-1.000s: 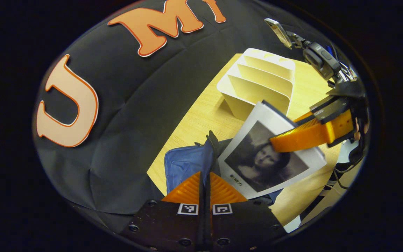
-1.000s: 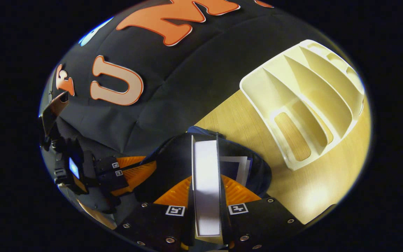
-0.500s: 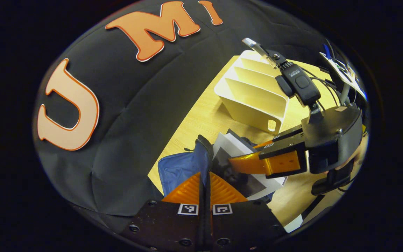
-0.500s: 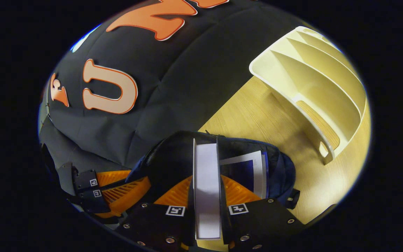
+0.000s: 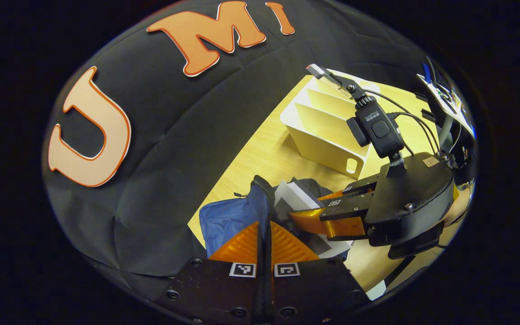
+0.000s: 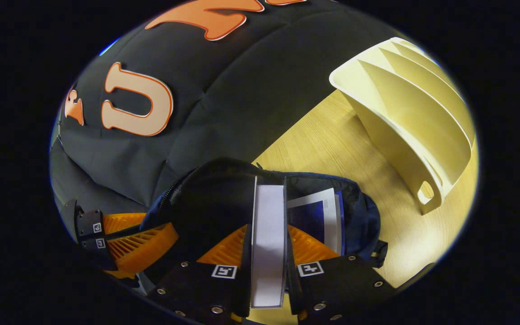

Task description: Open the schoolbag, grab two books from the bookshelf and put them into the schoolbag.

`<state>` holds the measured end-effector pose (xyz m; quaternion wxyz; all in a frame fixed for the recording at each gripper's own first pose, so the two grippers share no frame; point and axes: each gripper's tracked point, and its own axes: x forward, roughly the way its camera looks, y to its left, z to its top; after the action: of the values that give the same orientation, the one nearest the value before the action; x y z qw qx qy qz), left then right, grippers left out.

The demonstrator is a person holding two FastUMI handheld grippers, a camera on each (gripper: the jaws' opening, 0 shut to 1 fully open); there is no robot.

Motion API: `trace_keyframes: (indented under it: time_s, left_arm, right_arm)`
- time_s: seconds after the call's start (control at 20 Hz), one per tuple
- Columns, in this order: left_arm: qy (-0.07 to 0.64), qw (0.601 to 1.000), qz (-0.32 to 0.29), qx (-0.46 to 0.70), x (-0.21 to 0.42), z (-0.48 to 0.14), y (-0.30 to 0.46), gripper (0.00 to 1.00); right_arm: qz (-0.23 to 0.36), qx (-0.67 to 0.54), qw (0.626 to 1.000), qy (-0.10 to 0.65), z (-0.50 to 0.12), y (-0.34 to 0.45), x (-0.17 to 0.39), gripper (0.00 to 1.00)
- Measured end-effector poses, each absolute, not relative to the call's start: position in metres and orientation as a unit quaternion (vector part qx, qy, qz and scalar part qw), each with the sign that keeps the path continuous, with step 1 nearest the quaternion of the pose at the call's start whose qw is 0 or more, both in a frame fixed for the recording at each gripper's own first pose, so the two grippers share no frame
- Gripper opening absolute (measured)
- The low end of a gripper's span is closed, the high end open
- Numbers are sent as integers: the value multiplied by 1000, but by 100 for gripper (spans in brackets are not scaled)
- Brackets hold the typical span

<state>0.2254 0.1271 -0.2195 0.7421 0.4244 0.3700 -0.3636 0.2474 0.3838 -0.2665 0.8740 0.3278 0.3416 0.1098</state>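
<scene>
Right tool (image 6: 267,253) sits nearest in the right gripper view, its two orange fingers clamped on a book (image 6: 267,234), one pressing each cover, so the pale page edge faces the camera. Held edge-on like this, the book can slide down through the narrow mouth of the schoolbag (image 6: 359,225), and its far end is already within the dark opening. Just beside it inside the bag stands another book (image 6: 316,214), blue with a white border, so this looks like the second of the two.

Left tool (image 5: 264,241), in the left gripper view, has its fingers pressed together on the bag's blue fabric edge (image 5: 264,203), apparently holding the mouth open and steady while the book goes in. Farther off in that view, the right tool reaches into the bag from the side.

Beyond the bag, on the wooden table (image 6: 332,140), the cream bookshelf (image 6: 404,113) stands well apart, its visible slots empty.
</scene>
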Motion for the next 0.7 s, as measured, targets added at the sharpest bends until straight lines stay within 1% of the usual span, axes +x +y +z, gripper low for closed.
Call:
trace_keyframes:
  time_s: [0.05,0.1,0.15,0.2,0.25,0.3,0.35,0.45,0.7]
  left_arm:
    - [370,742,-365,423,225,-218,126,0]
    - [371,741,-367,423,224,-219,125,1]
    - [372,740,-368,423,224,-221,123,0]
    - [373,739,-369,423,224,-221,124,1]
    - [373,739,-368,423,226,-223,126,0]
    - [372,740,-367,423,225,-221,126,1]
    - [371,741,-367,422,226,-221,130,1]
    - [373,744,-367,416,226,-225,134,1]
    - [387,750,-369,390,222,-235,127,1]
  right_arm:
    - [104,301,881,350,-271,380,245,52]
    - [92,270,892,351,-275,376,245,31]
    - [83,233,902,353,-279,370,246,39]
    - [81,206,904,365,-288,370,245,57]
    - [86,203,900,377,-290,372,242,87]
    - [86,210,895,384,-292,373,241,69]
    - [83,210,896,383,-287,371,242,94]
    - [71,203,902,374,-280,351,243,97]
    - [56,176,915,360,-256,294,237,97]
